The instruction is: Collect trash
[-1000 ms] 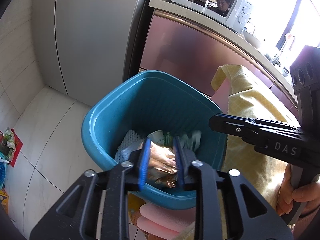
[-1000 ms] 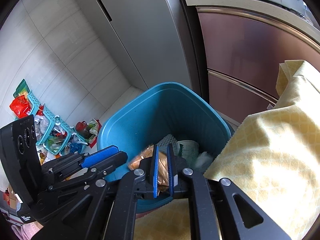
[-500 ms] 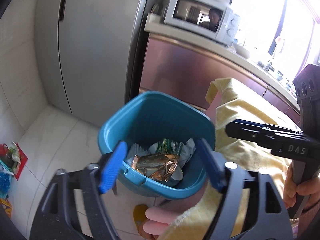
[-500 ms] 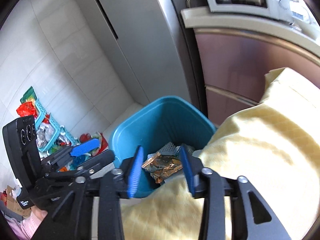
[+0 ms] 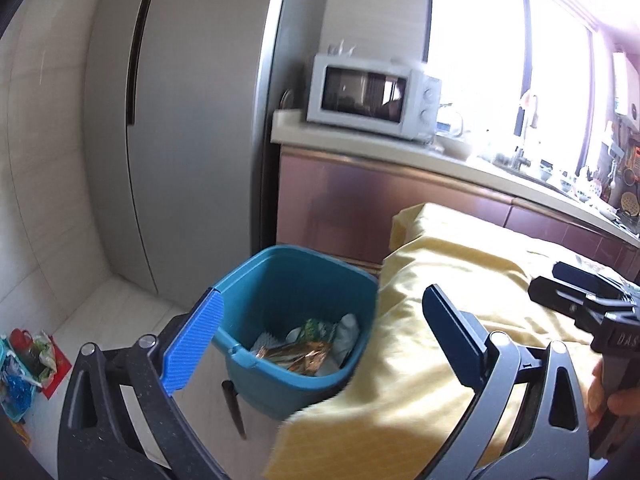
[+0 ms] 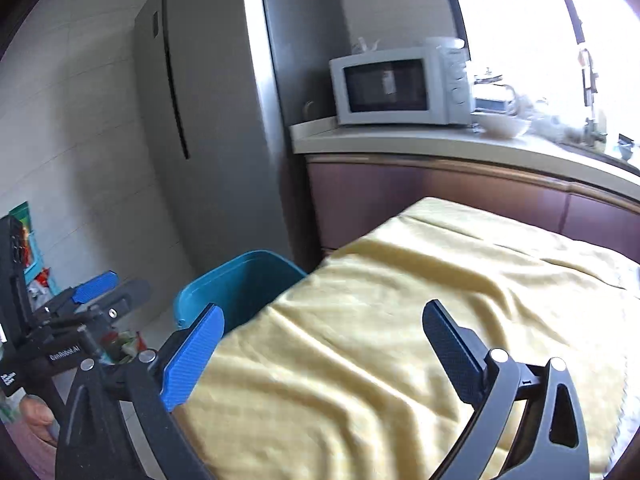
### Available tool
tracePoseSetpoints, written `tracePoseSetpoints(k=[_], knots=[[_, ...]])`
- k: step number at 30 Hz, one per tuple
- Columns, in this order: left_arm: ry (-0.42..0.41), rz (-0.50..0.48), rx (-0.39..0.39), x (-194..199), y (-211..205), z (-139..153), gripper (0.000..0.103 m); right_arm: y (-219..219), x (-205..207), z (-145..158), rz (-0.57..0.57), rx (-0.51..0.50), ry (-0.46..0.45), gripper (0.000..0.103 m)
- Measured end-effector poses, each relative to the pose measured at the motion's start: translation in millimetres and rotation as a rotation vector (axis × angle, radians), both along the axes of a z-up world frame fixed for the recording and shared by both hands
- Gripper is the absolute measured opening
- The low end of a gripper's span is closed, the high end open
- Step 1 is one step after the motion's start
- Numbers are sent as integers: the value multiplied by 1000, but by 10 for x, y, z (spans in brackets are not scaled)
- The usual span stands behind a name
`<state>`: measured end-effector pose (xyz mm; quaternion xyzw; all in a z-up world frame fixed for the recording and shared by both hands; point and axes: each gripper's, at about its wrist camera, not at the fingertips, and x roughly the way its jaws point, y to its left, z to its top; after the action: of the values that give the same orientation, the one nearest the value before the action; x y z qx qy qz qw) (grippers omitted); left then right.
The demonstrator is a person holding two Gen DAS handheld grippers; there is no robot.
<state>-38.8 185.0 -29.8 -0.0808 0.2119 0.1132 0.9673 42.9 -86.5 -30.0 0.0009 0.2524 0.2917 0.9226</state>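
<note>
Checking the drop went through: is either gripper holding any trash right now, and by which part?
Nothing is held. The left gripper and right gripper have just been opening, nothing between their jaws. The gold wrapper lies in the blue bin.

Black gripper frames, silver screws, ribbed blue fingers (image 5: 192,344), white "DAS" lettering.

Our left tongs (image 5: 320,344) have just been opening, nothing between them, above the blue bin (image 5: 296,320) where a gold wrapper (image 5: 296,358) lies beside the yellow cloth (image 5: 460,280).
</note>
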Motion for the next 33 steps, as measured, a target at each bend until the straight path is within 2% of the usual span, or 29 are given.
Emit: tracePoseSetpoints(k=[3,9,14,22,33], knots=[[-44,2,49,-89,-231,67,98,-231,-143,1,-67,9,-38,96],[-106,-32,80,-192,-572,158,97,-566,-448,-1,-192,6,-131,96],[-116,-63,93,-227,-811,176,97,-768,-662,44,-261,0,-208,96],[-144,-90,140,-266,-1088,180,97,-988,-818,-15,-331,14,-225,96],[-175,-121,154,-306,-1220,183,97,-1164,-974,-30,-396,40,-261,96]])
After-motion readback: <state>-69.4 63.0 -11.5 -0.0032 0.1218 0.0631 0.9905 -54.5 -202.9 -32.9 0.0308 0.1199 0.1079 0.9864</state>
